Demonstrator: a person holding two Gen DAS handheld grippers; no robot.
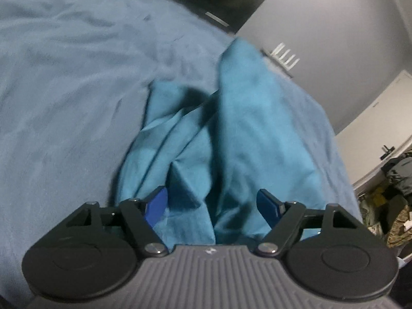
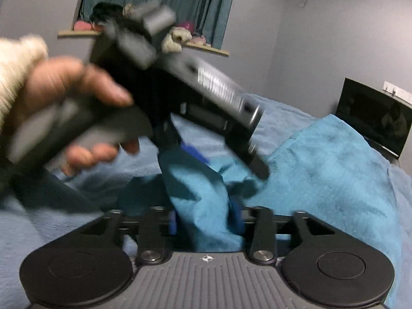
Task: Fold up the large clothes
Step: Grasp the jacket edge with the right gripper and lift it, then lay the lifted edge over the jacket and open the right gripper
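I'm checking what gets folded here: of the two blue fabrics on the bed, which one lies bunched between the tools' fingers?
The brighter teal garment, crumpled on top; the paler blue blanket lies spread flat beneath it.

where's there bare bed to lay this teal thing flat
Free: the wide light blue blanket left of the teal garment, reaching toward the dark panel at the wall. Crowded: around the bunched garment, where the left gripper and right gripper both sit.
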